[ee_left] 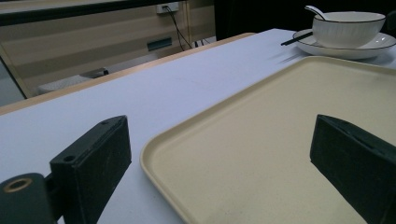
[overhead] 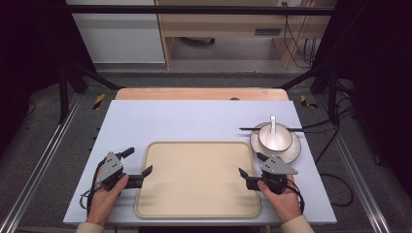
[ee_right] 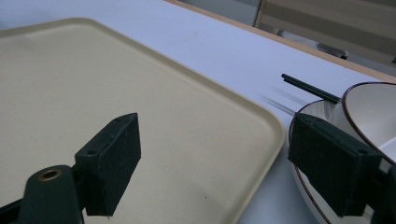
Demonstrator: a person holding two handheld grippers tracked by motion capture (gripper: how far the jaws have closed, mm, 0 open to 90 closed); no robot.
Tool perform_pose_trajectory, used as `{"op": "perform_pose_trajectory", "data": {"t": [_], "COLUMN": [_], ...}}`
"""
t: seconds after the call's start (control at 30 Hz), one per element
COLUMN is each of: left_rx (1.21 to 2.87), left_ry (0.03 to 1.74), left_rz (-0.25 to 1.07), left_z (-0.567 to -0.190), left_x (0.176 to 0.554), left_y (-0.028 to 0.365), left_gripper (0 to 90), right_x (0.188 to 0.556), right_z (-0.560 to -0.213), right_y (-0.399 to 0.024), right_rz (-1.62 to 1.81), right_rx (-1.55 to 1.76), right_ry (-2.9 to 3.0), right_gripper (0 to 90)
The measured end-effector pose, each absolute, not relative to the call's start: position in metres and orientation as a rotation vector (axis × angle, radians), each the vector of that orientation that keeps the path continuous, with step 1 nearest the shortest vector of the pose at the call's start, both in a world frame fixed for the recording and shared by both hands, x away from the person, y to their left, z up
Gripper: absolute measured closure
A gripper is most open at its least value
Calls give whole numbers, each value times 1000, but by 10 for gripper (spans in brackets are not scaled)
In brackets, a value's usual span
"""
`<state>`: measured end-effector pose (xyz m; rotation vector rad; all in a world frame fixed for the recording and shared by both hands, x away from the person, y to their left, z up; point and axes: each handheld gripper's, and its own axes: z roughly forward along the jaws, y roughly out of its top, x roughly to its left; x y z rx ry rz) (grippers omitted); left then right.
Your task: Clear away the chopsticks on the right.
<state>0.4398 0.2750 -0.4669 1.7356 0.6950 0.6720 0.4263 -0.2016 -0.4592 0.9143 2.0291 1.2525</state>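
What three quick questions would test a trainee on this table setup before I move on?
1. What sits in the bowl?
2. True or false: the tray already has dishes on it.
3. Which gripper is nearer the plate: A left gripper, B right gripper?

Key
1. A white spoon; black chopsticks rest across the plate, behind the bowl.
2. False. The tray is bare.
3. B. Both grippers stand open, holding nothing, one at each side edge of the tray.
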Motion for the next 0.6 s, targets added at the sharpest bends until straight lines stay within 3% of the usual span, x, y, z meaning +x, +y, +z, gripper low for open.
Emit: {"op": "perform_pose_trajectory", "data": {"t": [0.2,0.3,0.37,0.6], "left_rx": [1735,1731,1729,1740], "left_ry": [701,699,696,714], "left_rz": [669,666,669,671], "left_z": [-467,-467,-466,-468], "left_x": [440,439,439,438], "left_y": [275,275,276,273], "left_gripper": [52,52,52,54], "right_x": [422,419,415,421], "right_z": [-454,-447,-436,-382], "right_y": [-204,-202,-202,-243], "right_rz": [1231,1192,1178,986], "right_rx": [885,851,823,820], "right_ry": [2023,2029,2031,1976], "right_gripper": [214,173,119,121]}}
